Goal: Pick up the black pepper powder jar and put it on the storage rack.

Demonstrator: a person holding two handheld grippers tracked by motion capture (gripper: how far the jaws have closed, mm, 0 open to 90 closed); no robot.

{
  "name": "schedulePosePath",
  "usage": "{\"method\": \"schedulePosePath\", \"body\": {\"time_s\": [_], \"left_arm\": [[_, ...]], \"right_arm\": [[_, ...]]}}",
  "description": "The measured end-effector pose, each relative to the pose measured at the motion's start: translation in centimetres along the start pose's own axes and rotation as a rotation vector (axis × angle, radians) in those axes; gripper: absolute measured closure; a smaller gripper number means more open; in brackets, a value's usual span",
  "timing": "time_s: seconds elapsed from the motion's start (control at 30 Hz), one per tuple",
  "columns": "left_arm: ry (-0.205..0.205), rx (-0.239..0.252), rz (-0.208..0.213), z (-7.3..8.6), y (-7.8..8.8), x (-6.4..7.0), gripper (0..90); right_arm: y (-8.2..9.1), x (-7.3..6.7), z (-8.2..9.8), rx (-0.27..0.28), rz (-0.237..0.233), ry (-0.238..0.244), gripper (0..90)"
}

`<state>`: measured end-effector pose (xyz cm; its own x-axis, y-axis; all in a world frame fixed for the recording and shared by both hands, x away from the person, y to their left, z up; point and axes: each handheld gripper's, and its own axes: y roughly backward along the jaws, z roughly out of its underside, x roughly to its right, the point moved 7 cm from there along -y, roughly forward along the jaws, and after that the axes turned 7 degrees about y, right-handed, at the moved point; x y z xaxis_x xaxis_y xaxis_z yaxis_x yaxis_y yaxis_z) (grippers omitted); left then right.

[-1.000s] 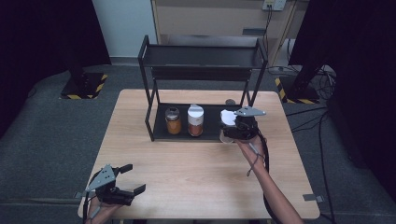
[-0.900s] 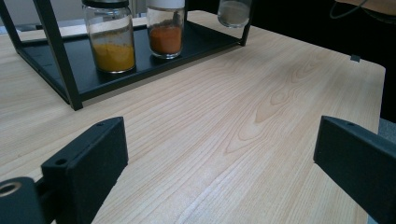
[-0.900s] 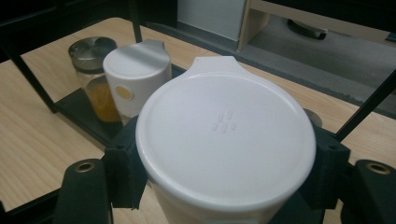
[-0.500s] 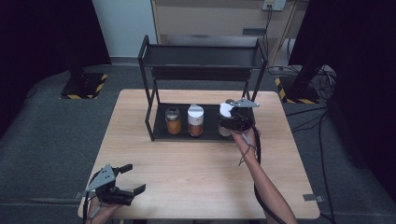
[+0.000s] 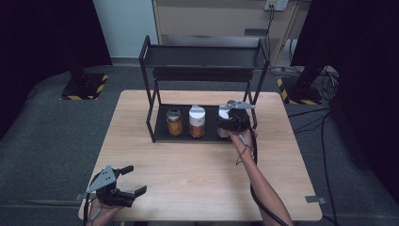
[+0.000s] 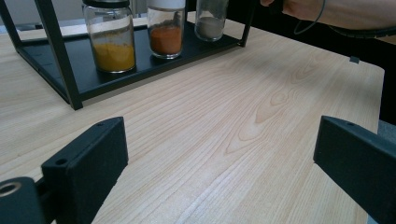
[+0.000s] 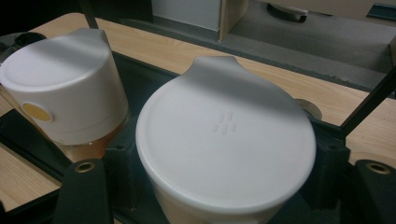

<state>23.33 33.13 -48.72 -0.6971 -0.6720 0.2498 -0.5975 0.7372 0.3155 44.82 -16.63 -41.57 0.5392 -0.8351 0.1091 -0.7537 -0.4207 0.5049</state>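
Lowering white-capped glass spice jar (image 7: 224, 149), clamped in right gripper (image 5: 234, 123), onto black metal rack's (image 5: 162, 133) bottom shelf: keep upright, clear orange-filled neighbour jar (image 5: 196, 121); left gripper (image 5: 123, 181) idle, jaws apart.

left tool (image 5: 126, 181): black, grey plate | right tool (image 5: 234, 119): black, cable

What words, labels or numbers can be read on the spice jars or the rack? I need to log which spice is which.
No readable text.
Jar in the right gripper: white lid bears embossed dots, no letters.
Middle jar: a plain yellow round sticker on its cap, nothing written.
Left jar: no label.
Rack: unmarked.
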Motion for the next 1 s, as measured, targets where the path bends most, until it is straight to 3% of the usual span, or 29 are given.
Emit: {"method": "schedulePosePath", "body": {"time_s": [1.0], "left_arm": [[-0.002,-0.001,0.004,0.0,0.0,0.0,2.2]], "right_arm": [[-0.94,-0.4,0.92,-0.004,0.0,-0.011,30.4]]}}
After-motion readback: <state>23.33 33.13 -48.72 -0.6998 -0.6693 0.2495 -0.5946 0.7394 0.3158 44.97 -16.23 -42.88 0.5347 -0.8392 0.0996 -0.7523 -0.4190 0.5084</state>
